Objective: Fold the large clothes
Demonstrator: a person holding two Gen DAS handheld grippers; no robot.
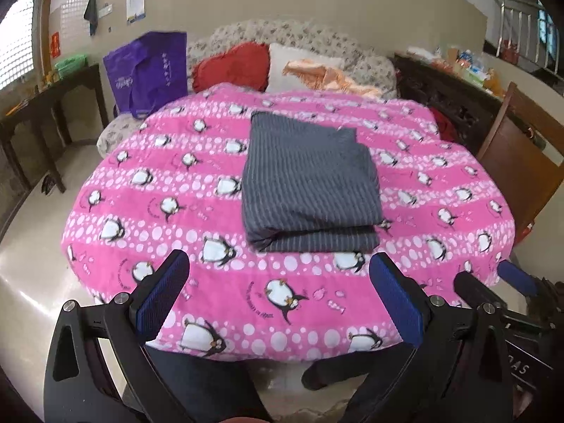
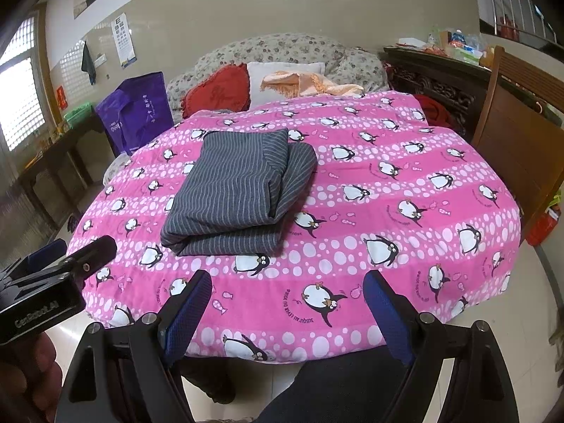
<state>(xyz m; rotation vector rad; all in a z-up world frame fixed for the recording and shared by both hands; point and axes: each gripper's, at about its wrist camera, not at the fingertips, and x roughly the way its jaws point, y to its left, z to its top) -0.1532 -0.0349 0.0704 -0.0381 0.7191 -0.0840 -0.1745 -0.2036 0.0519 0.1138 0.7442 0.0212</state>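
1. I'm looking down over a table draped in a pink penguin-print blanket (image 1: 148, 190), and the grey striped garment (image 1: 310, 183) lies on it, already folded into a thick rectangular stack.
2. From the left wrist view the stack sits near the middle of the blanket, its folded edge facing me, layers visible along that near edge.
3. My left gripper (image 1: 282, 303) hangs above the near rim of the table, jaws spread wide — nothing between the blue pads, only penguin print showing through the gap.
4. The garment is well clear of those fingers; no contact.
5. Over to the right wrist view: my right gripper (image 2: 287, 313) is likewise gaping wide and empty, hovering over the blanket's near edge.
6. From here the garment (image 2: 239, 190) sits left of centre, a second fold (image 2: 299, 172) peeking out along its right side.
7. At the far left of this view I catch the body of the left gripper, with a hand (image 2: 28, 373) wrapped under it.
8. Behind the table: a floral sofa (image 1: 317, 38) carrying a red cushion (image 1: 232, 67), a white cushion and a peach cloth (image 1: 331, 77).
9. A purple bag (image 1: 148, 70) stands at the left — a wooden chair (image 2: 518, 134) on the right.
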